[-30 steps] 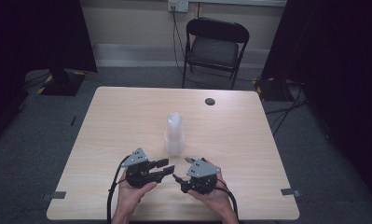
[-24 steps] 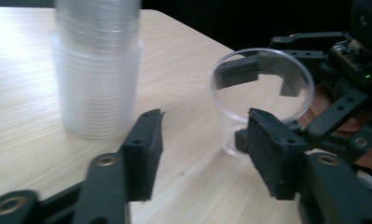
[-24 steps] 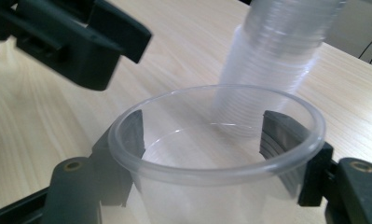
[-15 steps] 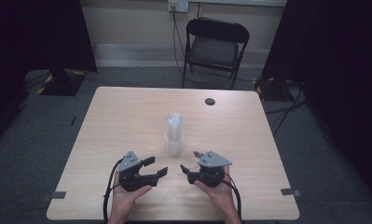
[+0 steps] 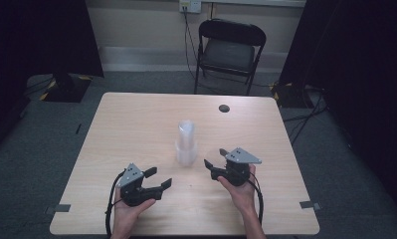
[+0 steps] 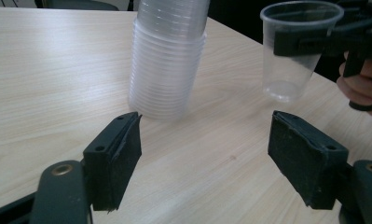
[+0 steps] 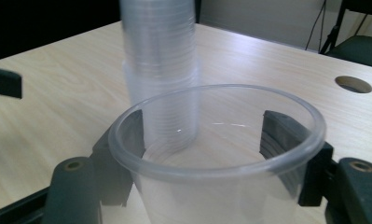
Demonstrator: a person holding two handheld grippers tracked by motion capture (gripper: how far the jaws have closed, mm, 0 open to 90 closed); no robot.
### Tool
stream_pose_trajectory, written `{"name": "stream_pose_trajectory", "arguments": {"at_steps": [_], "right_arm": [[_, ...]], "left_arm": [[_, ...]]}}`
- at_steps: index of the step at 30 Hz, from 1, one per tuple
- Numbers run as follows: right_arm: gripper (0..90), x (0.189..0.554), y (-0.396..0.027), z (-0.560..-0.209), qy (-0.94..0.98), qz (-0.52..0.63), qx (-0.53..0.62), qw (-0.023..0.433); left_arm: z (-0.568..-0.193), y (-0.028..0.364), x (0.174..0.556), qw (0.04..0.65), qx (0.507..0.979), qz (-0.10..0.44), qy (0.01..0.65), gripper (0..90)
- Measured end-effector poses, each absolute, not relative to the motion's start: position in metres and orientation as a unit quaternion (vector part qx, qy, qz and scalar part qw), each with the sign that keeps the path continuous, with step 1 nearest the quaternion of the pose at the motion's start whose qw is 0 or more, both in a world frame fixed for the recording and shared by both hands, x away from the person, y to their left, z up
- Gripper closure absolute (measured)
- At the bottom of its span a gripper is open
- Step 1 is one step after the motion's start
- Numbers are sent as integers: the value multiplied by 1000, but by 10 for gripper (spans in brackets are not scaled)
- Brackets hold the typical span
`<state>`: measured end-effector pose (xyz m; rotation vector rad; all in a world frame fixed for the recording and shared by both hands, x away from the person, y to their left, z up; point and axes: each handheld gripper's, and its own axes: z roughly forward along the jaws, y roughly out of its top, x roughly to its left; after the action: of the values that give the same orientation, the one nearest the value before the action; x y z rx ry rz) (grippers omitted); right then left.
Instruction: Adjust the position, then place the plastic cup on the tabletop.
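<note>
A tall stack of clear plastic cups (image 5: 186, 144) (image 6: 167, 60) (image 7: 160, 60) stands upside down in the middle of the wooden table (image 5: 136, 124). Just right of it my right gripper (image 5: 213, 167) (image 7: 202, 140) is shut on a single clear cup (image 6: 293, 51) (image 7: 216, 158), held upright with a jaw on either side just under the rim. My left gripper (image 5: 159, 178) (image 6: 204, 154) is open, near the front edge and left of the stack, with nothing between its jaws. It points toward the stack and the held cup.
A round cable hole (image 5: 224, 108) (image 7: 354, 84) sits in the table's far right part. A black folding chair (image 5: 228, 50) stands behind the table. Tape marks (image 5: 61, 208) lie at the front corners.
The two grippers have drawn apart. The right one moved right and away from the front edge, beside the stack. The left one moved a little left.
</note>
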<state>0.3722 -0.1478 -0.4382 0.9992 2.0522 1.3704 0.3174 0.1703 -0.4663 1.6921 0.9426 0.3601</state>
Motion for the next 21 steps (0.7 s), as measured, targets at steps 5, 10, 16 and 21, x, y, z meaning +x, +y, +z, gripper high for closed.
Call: {"name": "stream_pose_trajectory", "arguments": {"at_steps": [5, 10, 16, 21], "right_arm": [[306, 382, -154, -433, 738, 505, 376, 242], [306, 390, -159, -428, 731, 508, 382, 246], [306, 403, -164, -427, 721, 511, 399, 244], [304, 413, -164, -423, 717, 510, 404, 250]], "left_arm": [[-467, 173, 317, 555, 713, 151, 400, 256], [-469, 173, 316, 553, 714, 151, 401, 256], [-469, 175, 315, 548, 719, 156, 398, 256], [-471, 178, 315, 545, 718, 160, 403, 235]]}}
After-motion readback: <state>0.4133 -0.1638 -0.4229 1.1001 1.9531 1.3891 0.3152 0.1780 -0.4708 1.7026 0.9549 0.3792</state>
